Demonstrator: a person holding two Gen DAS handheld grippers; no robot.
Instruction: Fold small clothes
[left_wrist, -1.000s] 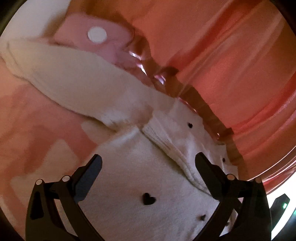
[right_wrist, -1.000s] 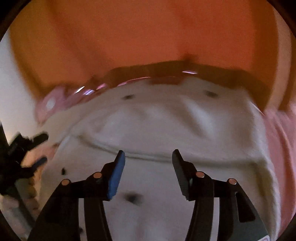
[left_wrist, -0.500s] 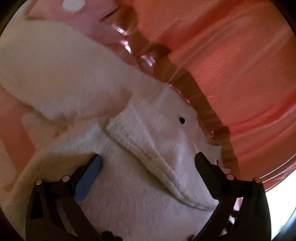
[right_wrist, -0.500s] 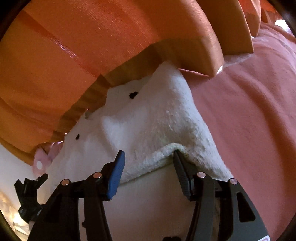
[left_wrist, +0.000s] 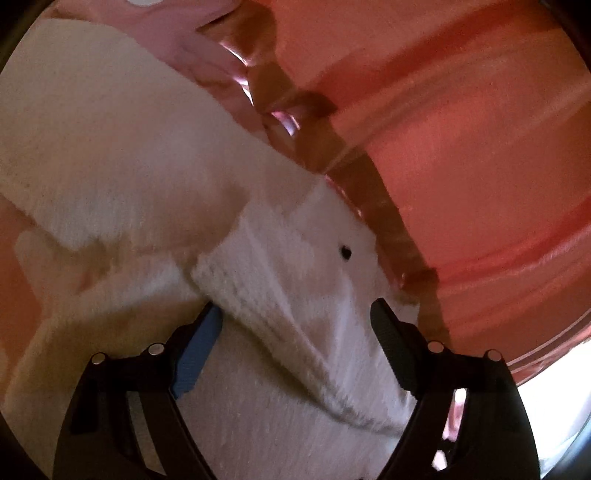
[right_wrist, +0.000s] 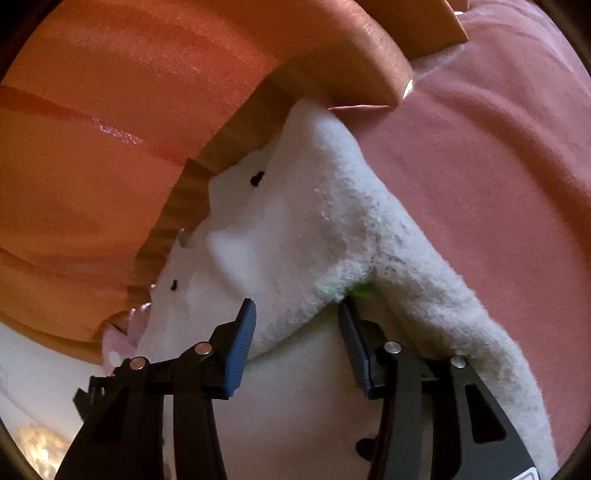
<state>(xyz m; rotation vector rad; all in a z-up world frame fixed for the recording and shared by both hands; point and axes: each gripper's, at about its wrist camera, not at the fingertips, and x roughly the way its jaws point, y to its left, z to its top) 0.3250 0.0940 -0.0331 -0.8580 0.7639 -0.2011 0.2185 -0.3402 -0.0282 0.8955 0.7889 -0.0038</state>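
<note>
A fluffy white top with tiny black hearts on it lies on a pink bed sheet, and its far edge lies right against an orange curtain with a shiny brown hem.

The left claw is down on the top. Its two fingers are closing in. The thick knitted edge of the top runs between them. The blue pad is touching the soft cloth on one side, but the black finger on the other side is not pressing yet, so this claw is not pinching anything.

The right claw is closing too. A folded-over fuzzy flap of the same top lies across the gap between its two blue pads. One pad is just at the flap's edge, and there is a gap by the other pad, so it is not squeezing the cloth.

A pink cloth with a white dot peeks out past the top, by the curtain
</note>
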